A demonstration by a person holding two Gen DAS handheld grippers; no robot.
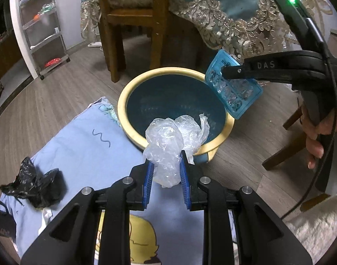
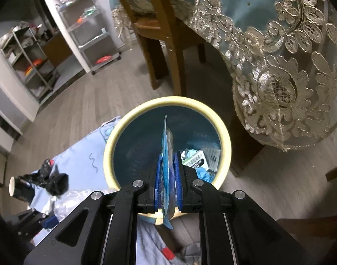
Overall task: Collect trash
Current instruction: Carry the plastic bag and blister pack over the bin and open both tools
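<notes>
A: Why does the black bag (image 1: 33,184) lie apart on the blue cloth (image 1: 84,141)?

B: Likely uncollected trash. The left gripper (image 1: 166,172), jaws narrowed on crumpled clear plastic (image 1: 166,145), hangs at the bin (image 1: 146,79) rim, ready to drop.

A: And rightward?

B: The right gripper (image 2: 168,174) pinches a blue blister pack (image 2: 165,145) edgewise over the bin; "DAS" marks its arm.
</notes>
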